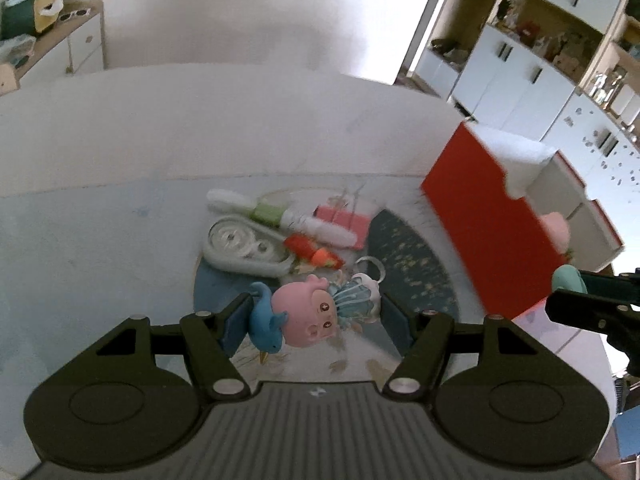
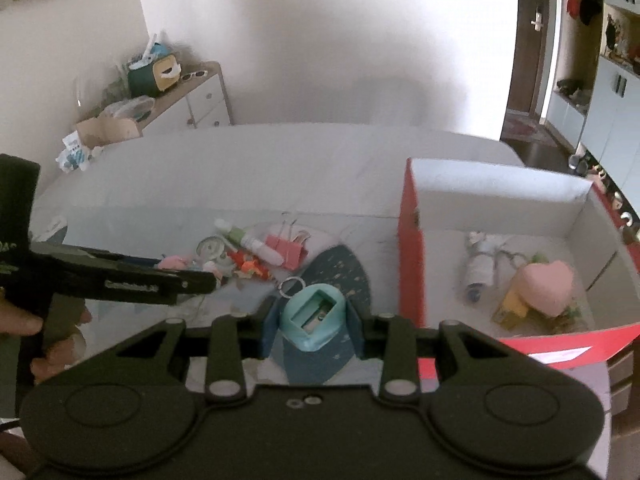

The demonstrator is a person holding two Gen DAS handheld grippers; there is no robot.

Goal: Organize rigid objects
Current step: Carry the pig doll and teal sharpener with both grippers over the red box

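Observation:
My left gripper (image 1: 314,312) is open over a pink-headed doll keychain with a blue bird (image 1: 308,312), which lies on the table between its fingers. Behind it lie a tape dispenser (image 1: 240,248), a white and green tube (image 1: 256,208), a pink binder clip (image 1: 344,220) and a small orange toy (image 1: 316,252). My right gripper (image 2: 312,320) is shut on a teal pencil sharpener (image 2: 314,316) and holds it above the table, left of the red box (image 2: 412,256). The box holds a pink heart-shaped toy (image 2: 544,284) and a small white figure (image 2: 480,268).
A dark patterned mat (image 1: 408,256) lies under the pile of things. The red box (image 1: 480,220) stands at the table's right. A wooden sideboard (image 2: 192,96) with clutter stands by the far wall. White cupboards (image 1: 520,80) are at the far right.

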